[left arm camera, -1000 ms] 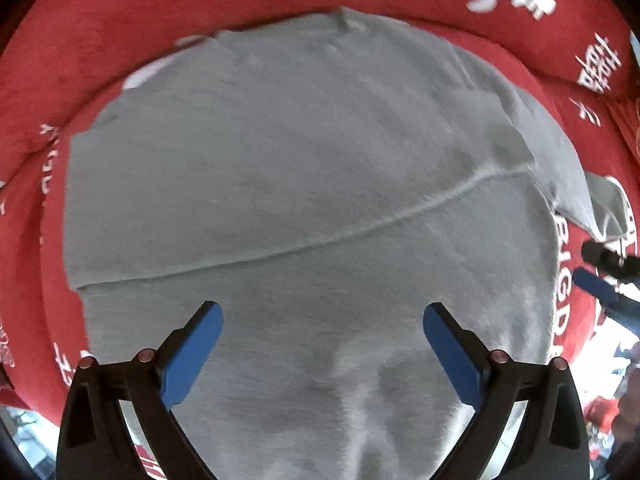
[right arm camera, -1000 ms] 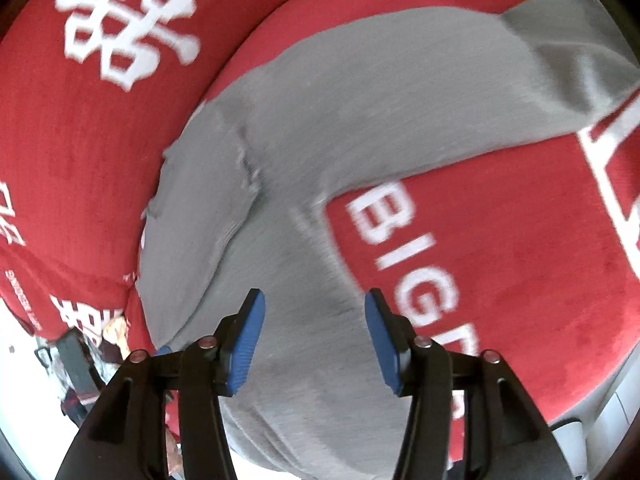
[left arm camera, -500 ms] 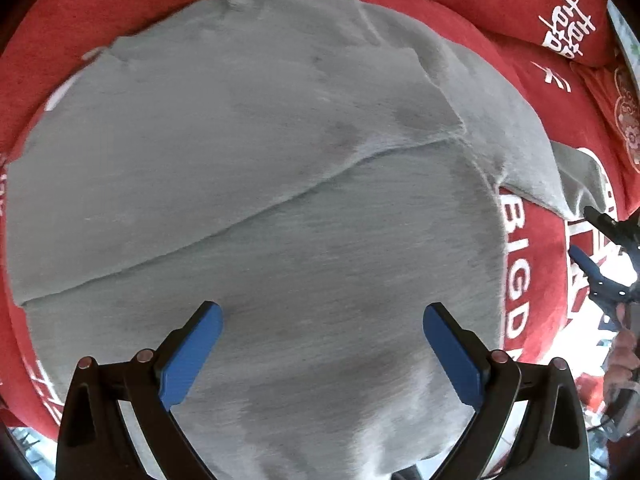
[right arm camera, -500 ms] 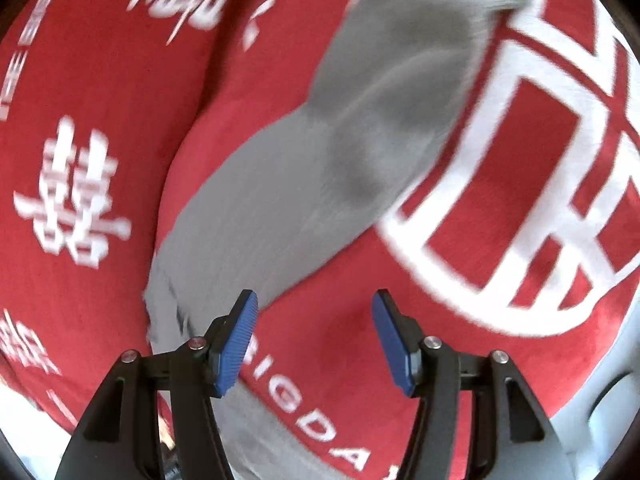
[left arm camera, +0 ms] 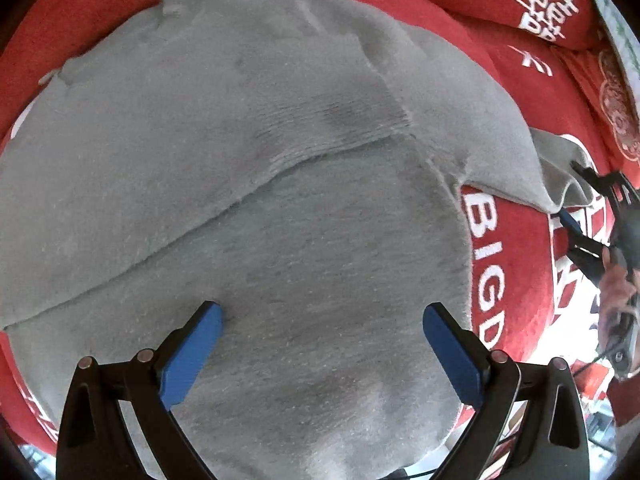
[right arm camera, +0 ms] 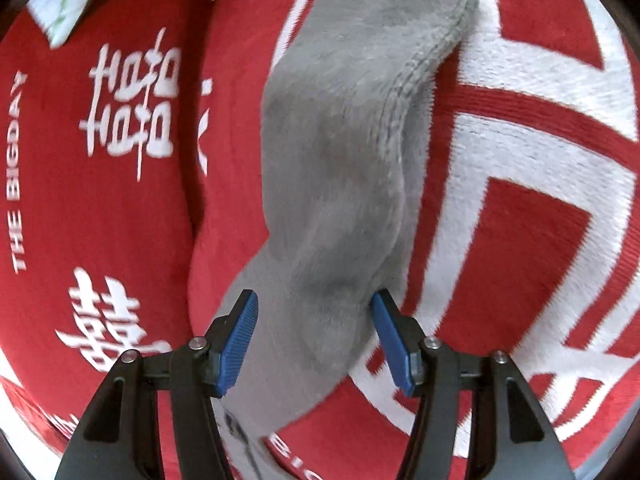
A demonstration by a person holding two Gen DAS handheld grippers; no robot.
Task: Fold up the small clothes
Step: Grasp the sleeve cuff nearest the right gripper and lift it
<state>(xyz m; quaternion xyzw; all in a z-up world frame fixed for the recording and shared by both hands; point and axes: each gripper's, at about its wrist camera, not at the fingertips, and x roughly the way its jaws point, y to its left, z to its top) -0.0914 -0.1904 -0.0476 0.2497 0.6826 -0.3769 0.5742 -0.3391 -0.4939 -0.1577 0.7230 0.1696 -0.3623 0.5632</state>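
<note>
Covering the surface, a red blanket (right arm camera: 120, 208) bears the grey garment (left arm camera: 280, 220); both jaws gape empty.

The garment (left arm camera: 248, 184) lies spread on the blanket (left arm camera: 516, 240), with one folded layer across its upper half and the lower half showing below that layer's edge. The left tongs (left arm camera: 320, 344) hang above the lower half, jaws wide apart. A sleeve (right arm camera: 340, 152) runs out to the right of the body over the blanket's lettering. The right tongs (right arm camera: 314, 336) sit at that sleeve, one pad on either side of it, the cuff lying farther ahead.
</note>
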